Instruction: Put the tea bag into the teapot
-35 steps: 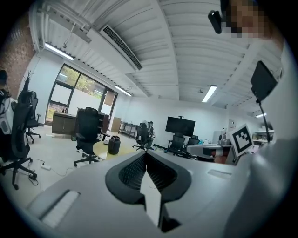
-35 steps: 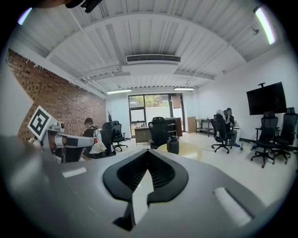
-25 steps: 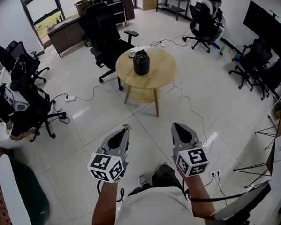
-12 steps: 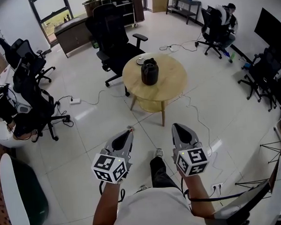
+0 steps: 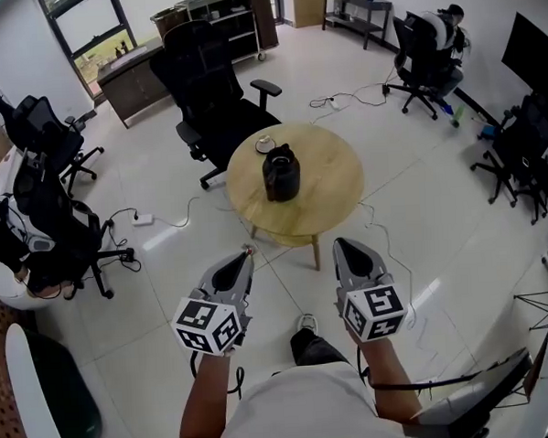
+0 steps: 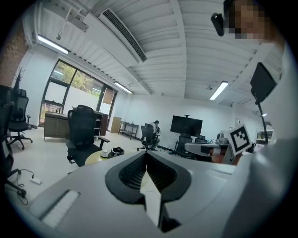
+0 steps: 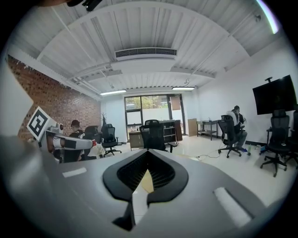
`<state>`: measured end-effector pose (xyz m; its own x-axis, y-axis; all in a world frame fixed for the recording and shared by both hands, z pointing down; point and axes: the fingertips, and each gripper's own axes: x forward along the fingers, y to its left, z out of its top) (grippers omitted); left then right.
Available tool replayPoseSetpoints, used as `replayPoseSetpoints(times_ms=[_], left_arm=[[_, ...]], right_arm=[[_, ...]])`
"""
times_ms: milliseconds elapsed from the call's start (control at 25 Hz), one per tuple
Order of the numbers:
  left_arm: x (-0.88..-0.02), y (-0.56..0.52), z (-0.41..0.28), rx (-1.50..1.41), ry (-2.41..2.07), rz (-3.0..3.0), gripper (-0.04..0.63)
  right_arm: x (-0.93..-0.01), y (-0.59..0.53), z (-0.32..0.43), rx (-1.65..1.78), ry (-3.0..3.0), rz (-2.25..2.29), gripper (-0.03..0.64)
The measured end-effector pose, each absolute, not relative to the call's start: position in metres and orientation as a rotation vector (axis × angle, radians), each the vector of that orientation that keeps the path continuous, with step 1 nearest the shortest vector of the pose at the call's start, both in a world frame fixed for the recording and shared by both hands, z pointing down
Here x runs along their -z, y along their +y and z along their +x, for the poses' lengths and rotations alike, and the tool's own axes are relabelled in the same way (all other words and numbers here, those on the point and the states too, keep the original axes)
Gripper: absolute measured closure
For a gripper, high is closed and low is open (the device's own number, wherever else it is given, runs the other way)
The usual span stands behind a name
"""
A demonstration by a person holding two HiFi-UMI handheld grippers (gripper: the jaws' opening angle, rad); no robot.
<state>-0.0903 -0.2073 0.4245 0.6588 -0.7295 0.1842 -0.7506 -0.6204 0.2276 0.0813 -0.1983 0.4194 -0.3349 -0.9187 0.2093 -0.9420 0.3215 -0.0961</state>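
White floor tiles (image 5: pixel 422 251) spread through an office of black swivel chairs, one of them (image 5: pixel 207 80) drawn up at the far edge of a round wooden tabletop (image 5: pixel 332 188). On that tabletop a black teapot (image 5: pixel 280 172) stands upright, a little left of its middle, its lid on. Behind it, near the far edge, lies a small pale dish (image 5: pixel 265 143); what it carries is too small to tell. The tea bag itself cannot be made out in any view. Both tools are held side by side over the floor, short of the tabletop's near edge and pointing toward it. The left gripper (image 5: pixel 247 252) has its fingers (image 6: pixel 128 172) brought together, tips touching, with only a thin pale slit behind them and nothing seen between them. In the head view a tiny reddish speck sits at its tip, too small to name. The right gripper (image 5: pixel 339 245) likewise has its fingers (image 7: pixel 165 174) closed tip to tip on nothing. A person (image 5: pixel 438 26) sits in a chair at the far right of the room.
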Motion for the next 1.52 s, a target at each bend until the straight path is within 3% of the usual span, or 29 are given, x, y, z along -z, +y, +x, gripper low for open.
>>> replayPoseSetpoints(times_ms=[480,1520], left_arm=[[-0.398,-0.314,-0.05,-0.118,-1.28,2.589,0.58],[-0.457,-0.491,-0.006,-0.28,-0.993,2.584,0.58]], right_arm=[[-0.409,-0.29,0.135,-0.307,-2.505,1.699,0.62],[-0.44,-0.406,0.134,-0.413,-2.399,1.77,0.62]])
